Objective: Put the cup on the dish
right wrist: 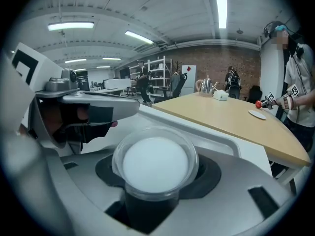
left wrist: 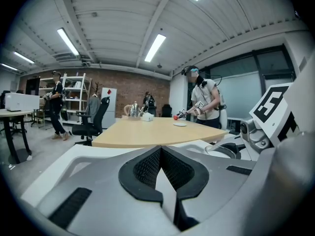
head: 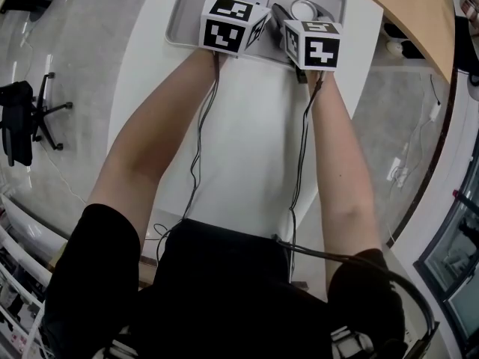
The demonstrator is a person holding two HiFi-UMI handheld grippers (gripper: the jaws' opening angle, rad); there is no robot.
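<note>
I find the cup [right wrist: 155, 163] pinched in my right hand-held gripper [right wrist: 153, 195], seemingly upright, with the left hand-held gripper [left wrist: 162, 173] pressed together just left; no dish visible.

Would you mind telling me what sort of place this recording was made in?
It looks like an open-plan lab or workshop-style office: a brick back wall, white shelving, a rolling office chair beside a long wooden table, and another person working at that table's far end.
</note>
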